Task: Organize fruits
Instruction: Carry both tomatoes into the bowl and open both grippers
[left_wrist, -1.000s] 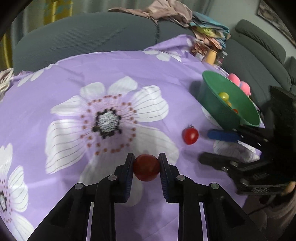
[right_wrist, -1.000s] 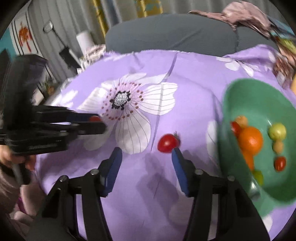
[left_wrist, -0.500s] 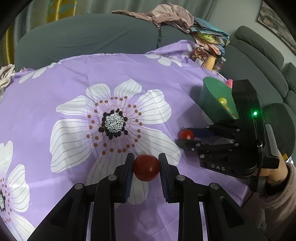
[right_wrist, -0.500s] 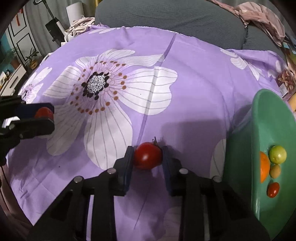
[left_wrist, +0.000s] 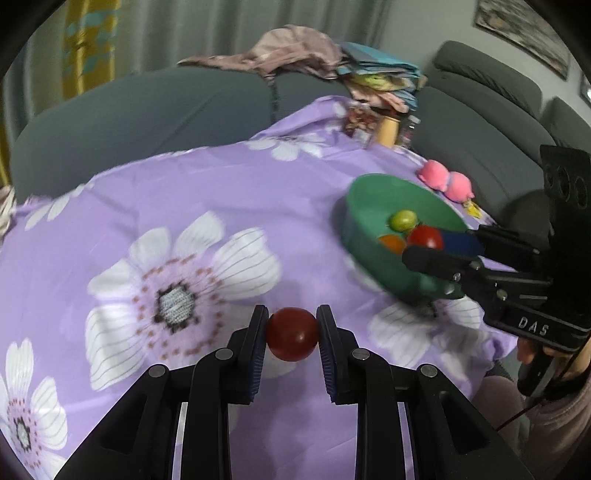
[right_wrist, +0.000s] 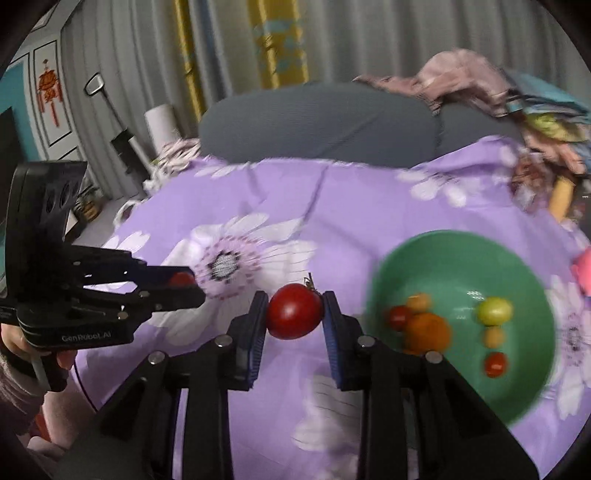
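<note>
My left gripper (left_wrist: 291, 338) is shut on a dark red tomato (left_wrist: 292, 334) and holds it above the purple flowered cloth (left_wrist: 184, 221). My right gripper (right_wrist: 295, 314) is shut on a red tomato with a stem (right_wrist: 294, 316), lifted off the cloth, left of the green bowl (right_wrist: 436, 254). In the left wrist view the right gripper (left_wrist: 430, 242) holds its tomato (left_wrist: 425, 237) over the near rim of the green bowl (left_wrist: 369, 192). The bowl holds several small fruits, among them an orange one (right_wrist: 426, 332) and a green one (right_wrist: 494, 310). The left gripper (right_wrist: 181, 282) shows at the left of the right wrist view.
A grey sofa (left_wrist: 147, 110) runs behind the table, with piled clothes (left_wrist: 295, 51) on its back. Pink toys (left_wrist: 447, 179) and a yellow cylinder (left_wrist: 388, 131) sit on the cloth beyond the bowl. A standing paper roll (right_wrist: 160, 122) is at the far left of the room.
My right gripper closed on the stemmed tomato, lifted it off the cloth and carried it to the bowl. My left gripper kept its tomato and rose a little.
</note>
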